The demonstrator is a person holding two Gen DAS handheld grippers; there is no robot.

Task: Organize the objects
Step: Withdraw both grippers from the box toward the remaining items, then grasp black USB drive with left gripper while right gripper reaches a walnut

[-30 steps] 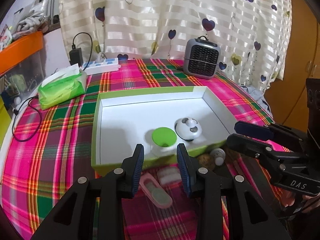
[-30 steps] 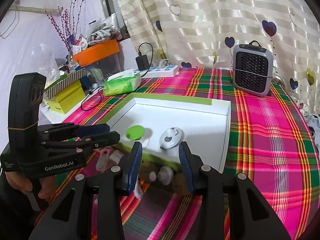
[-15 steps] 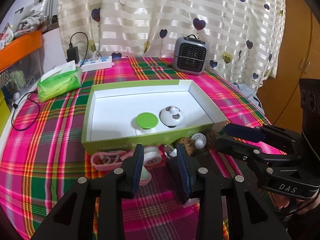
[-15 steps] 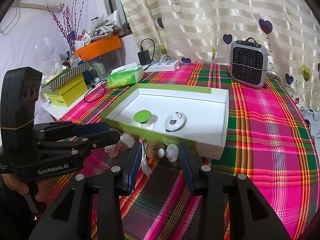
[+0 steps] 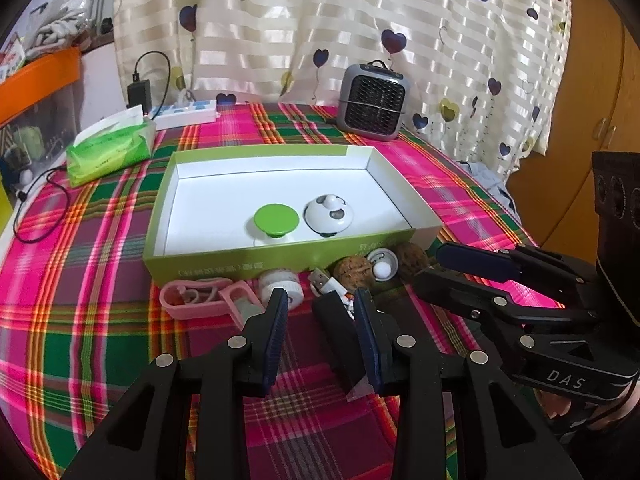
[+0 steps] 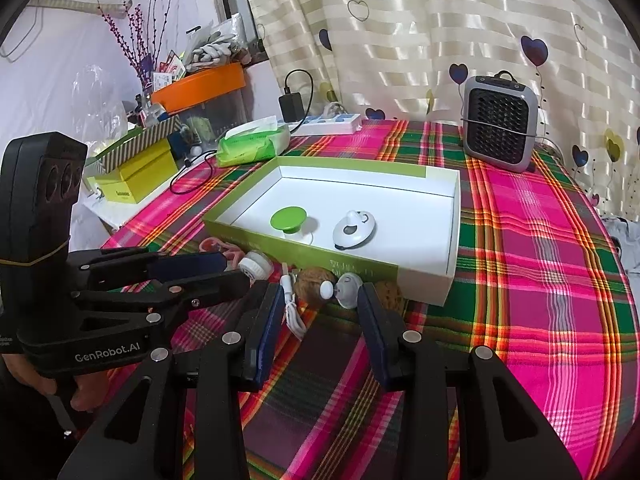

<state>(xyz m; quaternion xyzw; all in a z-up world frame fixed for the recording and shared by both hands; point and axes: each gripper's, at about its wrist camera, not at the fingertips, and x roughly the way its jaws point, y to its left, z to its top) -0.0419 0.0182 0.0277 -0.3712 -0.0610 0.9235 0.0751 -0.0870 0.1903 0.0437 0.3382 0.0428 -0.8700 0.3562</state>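
A green-rimmed box [image 5: 256,150] [image 6: 304,240] holds a green-topped piece [image 5: 276,220] and a white round toy [image 5: 329,214]. Along its front wall lie a pink case [image 5: 192,300], a white cap [image 5: 280,282], a USB cable [image 5: 326,282] [image 6: 290,308], two walnuts [image 5: 354,270] [image 6: 310,280] and a small white knob [image 5: 382,264] [image 6: 346,286]. My left gripper [image 5: 320,296] [image 6: 230,268] is open; a black oblong thing [image 5: 336,340] lies on the cloth between its fingers, beside the right one. My right gripper [image 6: 320,290] [image 5: 430,264] is open and holds nothing, just short of the walnuts.
A grey heater [image 5: 374,102] [image 6: 500,120] stands at the back of the plaid cloth. A green tissue pack [image 5: 110,148], a power strip [image 5: 186,114] and a black cable lie back left. A yellow box [image 6: 132,178] and an orange-lidded tub [image 6: 200,84] stand beyond the left edge.
Both grippers have drawn back from the box toward the table's front. The small items before the box now show in full, and the black thing has come between the left fingers.
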